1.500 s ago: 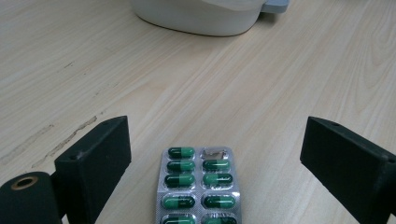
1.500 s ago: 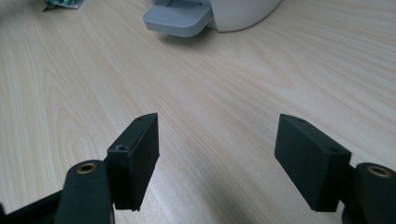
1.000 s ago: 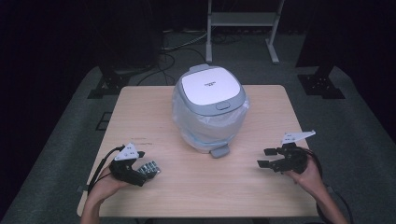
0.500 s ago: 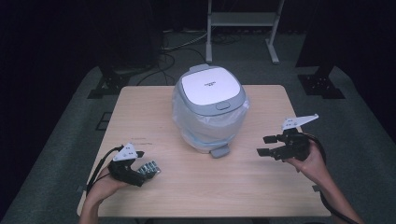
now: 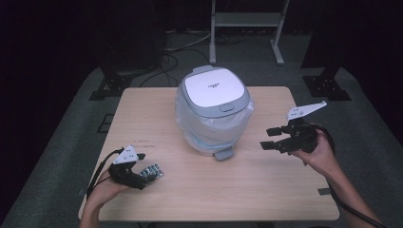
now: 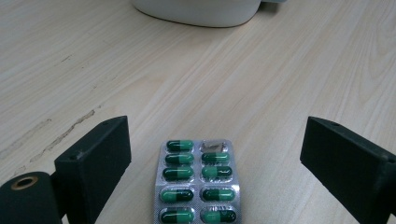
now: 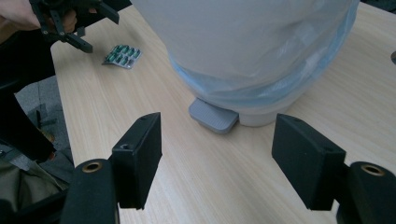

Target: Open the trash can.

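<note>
From the high view, a person seated at a light wooden table (image 5: 266, 190) holds 2 black grippers. The left gripper (image 5: 148, 175), at the lower left of the frame, rests low on the tabletop with its jaws spread around a blister pack (image 5: 153, 172) of capsules. The right gripper (image 5: 270, 138), at the right of the frame, is raised off the table, jaws apart and empty, pointing toward a pedal bin (image 5: 214, 114) that stands at the centre. The bin has a grey rim, a white lid and a clear plastic liner draped over its sides; small dark lettering on the lid is too small to read. A grey foot pedal (image 5: 223, 154) juts from its base toward the person.

In the left gripper view, the blister pack (image 6: 197, 184) lies flat on the table at the bottom centre, between the 2 wide-open jaws and touching neither. It shows 2 columns of green capsules; the top right pocket looks crushed and empty. No printing shows on the foil.

In the right gripper view, the open jaws frame the foot pedal (image 7: 214, 116) and the liner-covered bin (image 7: 261, 51) above it. At the upper left, the blister pack (image 7: 122, 56) lies on the table just beside the left gripper (image 7: 88, 35).
</note>
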